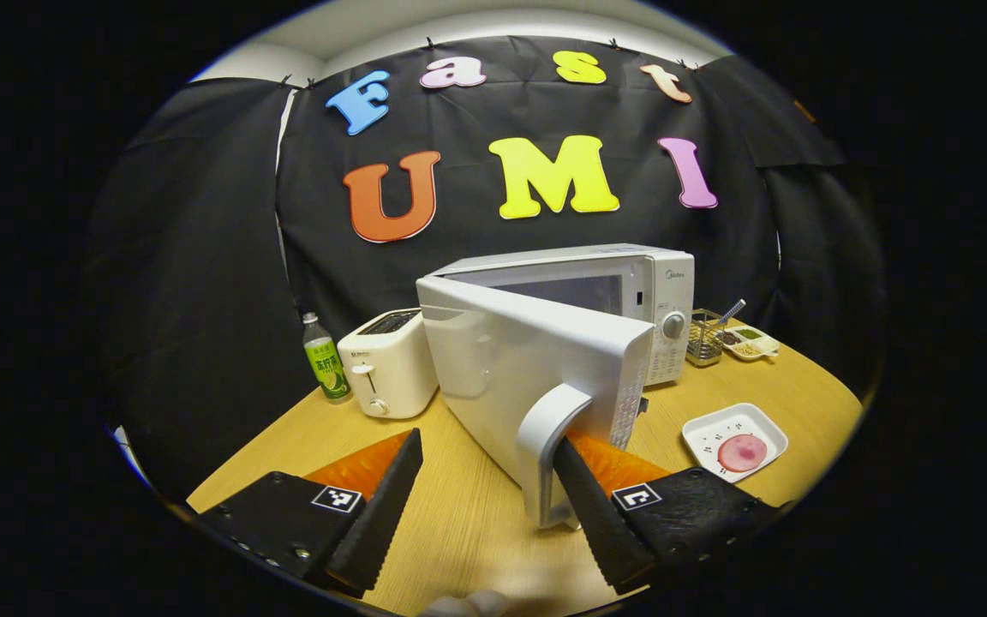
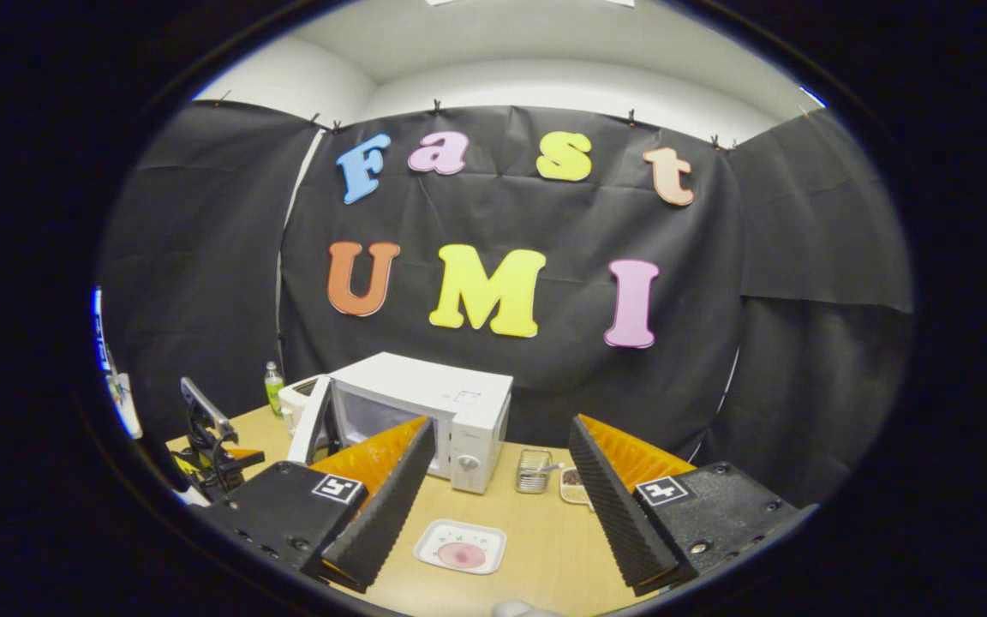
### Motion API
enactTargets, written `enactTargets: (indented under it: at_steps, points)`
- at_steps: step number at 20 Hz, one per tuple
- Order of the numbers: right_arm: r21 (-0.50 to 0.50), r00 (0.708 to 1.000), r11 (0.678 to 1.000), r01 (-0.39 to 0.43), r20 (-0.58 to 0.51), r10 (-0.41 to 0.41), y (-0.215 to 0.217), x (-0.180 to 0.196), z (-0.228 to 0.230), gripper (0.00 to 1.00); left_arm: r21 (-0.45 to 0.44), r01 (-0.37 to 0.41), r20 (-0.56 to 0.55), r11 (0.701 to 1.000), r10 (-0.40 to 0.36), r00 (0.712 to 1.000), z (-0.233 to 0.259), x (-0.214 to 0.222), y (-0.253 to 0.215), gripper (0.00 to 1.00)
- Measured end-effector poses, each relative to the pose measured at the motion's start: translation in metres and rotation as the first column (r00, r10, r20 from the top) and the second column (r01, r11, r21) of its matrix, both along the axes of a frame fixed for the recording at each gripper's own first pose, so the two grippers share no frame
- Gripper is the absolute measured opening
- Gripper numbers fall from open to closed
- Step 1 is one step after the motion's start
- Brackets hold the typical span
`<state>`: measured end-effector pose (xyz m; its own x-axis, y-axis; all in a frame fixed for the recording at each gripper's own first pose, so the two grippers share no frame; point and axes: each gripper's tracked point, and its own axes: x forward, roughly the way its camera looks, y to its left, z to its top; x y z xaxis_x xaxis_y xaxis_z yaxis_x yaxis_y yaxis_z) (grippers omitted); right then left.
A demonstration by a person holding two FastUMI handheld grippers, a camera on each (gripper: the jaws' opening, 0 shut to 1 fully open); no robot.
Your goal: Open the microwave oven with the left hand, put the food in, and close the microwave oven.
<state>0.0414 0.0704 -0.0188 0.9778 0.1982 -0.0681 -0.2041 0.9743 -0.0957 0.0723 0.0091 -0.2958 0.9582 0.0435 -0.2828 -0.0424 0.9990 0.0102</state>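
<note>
The white microwave [image 1: 596,291] stands mid-table with its door [image 1: 511,368] swung partly open toward me. My left gripper [image 1: 487,441] is open. Its right finger [image 1: 588,506] is hooked behind the door's curved handle [image 1: 541,446], and its left finger [image 1: 378,514] stays clear over the table. The food, a pink round slice [image 1: 742,452], lies on a white square plate [image 1: 703,428] to the right of the door. In the right gripper view my right gripper [image 2: 501,424] hovers open and empty above the plate [image 2: 433,540] and slice [image 2: 462,555], in front of the microwave [image 2: 425,394].
A white toaster [image 1: 386,364] and a green-labelled bottle [image 1: 325,358] stand left of the microwave. A wire basket [image 1: 703,338] and a small dish of condiments [image 1: 749,341] sit at its right. The wooden table [image 1: 476,531] reaches to the black cloth wall.
</note>
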Motion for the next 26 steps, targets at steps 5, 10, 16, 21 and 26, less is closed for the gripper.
enactTargets:
  at_steps: [5,10,16,21,26]
  points:
    - [0.007,0.999,1.000,-0.019,-0.029,0.019,0.018,0.003,-0.019,1.00,0.024,-0.054,-0.011,0.998,0.054,0.998,-0.007,-0.022,0.051,0.94]
    - [0.008,0.997,1.000,-0.007,-0.082,0.008,0.023,0.012,-0.049,1.00,-0.013,-0.097,-0.050,0.995,0.096,0.994,-0.015,-0.036,0.092,0.89]
    - [-0.011,0.988,1.000,-0.002,-0.154,0.001,0.018,0.030,-0.093,1.00,0.081,-0.160,-0.062,0.984,0.166,0.984,-0.014,-0.057,0.136,0.95]
    - [0.065,0.943,0.997,0.029,-0.333,-0.005,-0.003,0.064,-0.175,1.00,0.081,-0.217,-0.080,0.973,0.224,0.971,-0.004,-0.085,0.148,0.95]
    - [0.039,0.835,0.999,0.016,-0.550,0.008,-0.027,0.093,-0.289,0.98,0.058,-0.185,-0.075,0.981,0.189,0.979,0.025,-0.098,0.098,0.95]
